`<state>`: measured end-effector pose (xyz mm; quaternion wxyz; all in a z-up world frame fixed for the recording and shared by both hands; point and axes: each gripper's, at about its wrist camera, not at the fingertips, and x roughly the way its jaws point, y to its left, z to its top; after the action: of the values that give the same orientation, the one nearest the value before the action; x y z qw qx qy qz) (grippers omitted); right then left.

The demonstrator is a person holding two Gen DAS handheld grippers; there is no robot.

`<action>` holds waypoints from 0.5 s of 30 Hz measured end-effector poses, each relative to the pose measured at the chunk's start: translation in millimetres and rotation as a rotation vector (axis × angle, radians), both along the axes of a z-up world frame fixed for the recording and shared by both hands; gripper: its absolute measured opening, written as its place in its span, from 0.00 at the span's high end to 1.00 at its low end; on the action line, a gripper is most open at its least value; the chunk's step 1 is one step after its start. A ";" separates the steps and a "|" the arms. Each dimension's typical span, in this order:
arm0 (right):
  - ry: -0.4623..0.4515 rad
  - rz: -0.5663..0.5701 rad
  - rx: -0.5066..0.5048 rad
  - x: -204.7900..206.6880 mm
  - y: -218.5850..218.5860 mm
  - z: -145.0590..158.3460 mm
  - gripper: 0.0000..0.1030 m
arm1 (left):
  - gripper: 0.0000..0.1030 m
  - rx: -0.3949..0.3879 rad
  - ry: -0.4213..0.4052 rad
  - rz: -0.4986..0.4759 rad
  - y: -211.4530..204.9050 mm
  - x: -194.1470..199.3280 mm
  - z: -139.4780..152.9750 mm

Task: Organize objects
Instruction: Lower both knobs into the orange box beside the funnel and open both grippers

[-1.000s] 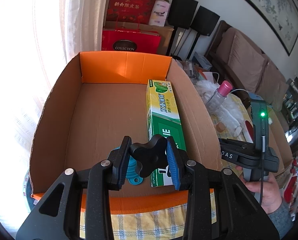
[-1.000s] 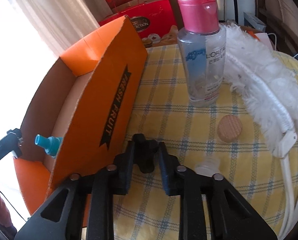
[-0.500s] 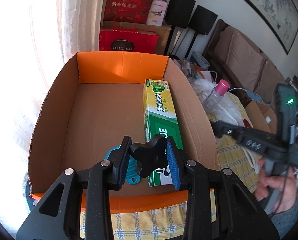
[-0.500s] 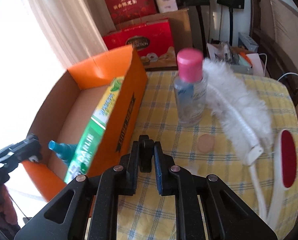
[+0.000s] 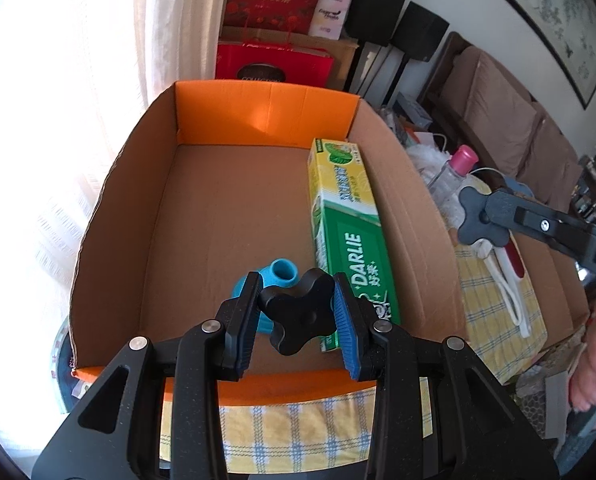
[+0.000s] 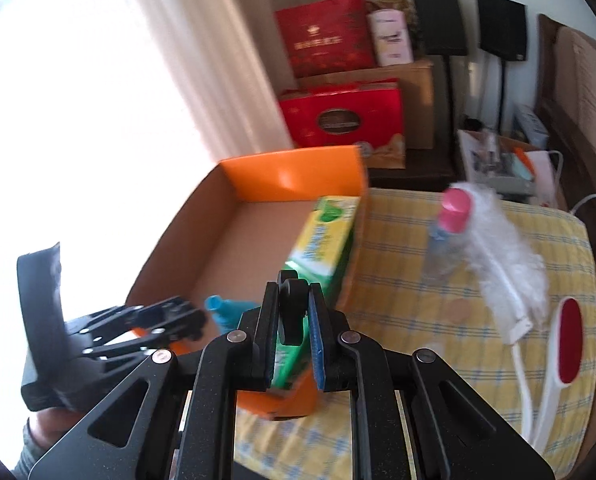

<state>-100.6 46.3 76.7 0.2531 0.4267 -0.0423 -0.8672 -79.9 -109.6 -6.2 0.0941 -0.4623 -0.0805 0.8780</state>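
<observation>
Cardboard box (image 5: 258, 208): open-topped, orange on the inner end walls, sitting on the worktop (image 6: 477, 320) with its yellow checked cloth.
Toothpaste carton (image 5: 345, 236): green and yellow, lying flat inside the box along its right wall.
Blue item (image 5: 276, 280): plastic piece with a round spout, on the box floor near the front, just left of the carton; partly hidden behind the left gripper.
Left gripper (image 5: 296, 312): above the front of the box, jaws narrowly apart with nothing pinched between the pads.
Right gripper (image 6: 294, 312): above the box's near right corner, jaws pressed almost together and empty.
Bottle (image 6: 447, 236): clear with a pink cap, upright on the cloth outside the box, blurred here.
Feather duster (image 6: 501, 256): white, lying beside the bottle, seemingly touching it.
Red-padded brush (image 6: 569, 348): on the cloth at the right edge.
Round tan disc (image 6: 459, 306): flat on the cloth, between bottle and brush.
</observation>
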 end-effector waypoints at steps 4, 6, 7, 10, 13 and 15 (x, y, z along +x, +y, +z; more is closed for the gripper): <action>-0.025 0.043 -0.001 0.8 -23.7 -10.2 0.87 | 0.68 0.005 -0.005 0.019 -6.6 1.3 -1.1; -0.043 0.058 -0.001 0.5 -32.9 -17.4 0.87 | 0.66 0.007 -0.002 0.027 -10.6 2.7 0.7; -0.053 0.064 -0.003 0.1 -36.3 -21.1 0.87 | 0.65 0.004 0.002 0.031 -12.4 3.2 1.9; -0.082 0.081 -0.007 -0.9 -44.9 -31.4 0.87 | 0.61 -0.006 0.020 0.056 -19.3 4.9 8.0; -0.104 0.102 0.001 -1.2 -54.8 -41.5 0.87 | 0.59 0.000 0.034 0.076 -27.1 6.8 13.4; -0.118 0.118 0.010 -1.0 -60.6 -47.8 0.87 | 0.56 0.002 0.043 0.089 -31.6 7.7 16.3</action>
<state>-101.5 -14.2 28.9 0.2986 0.4801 -0.0275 -0.8244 -72.1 -141.2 10.1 0.0572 -0.4393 -0.0997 0.8910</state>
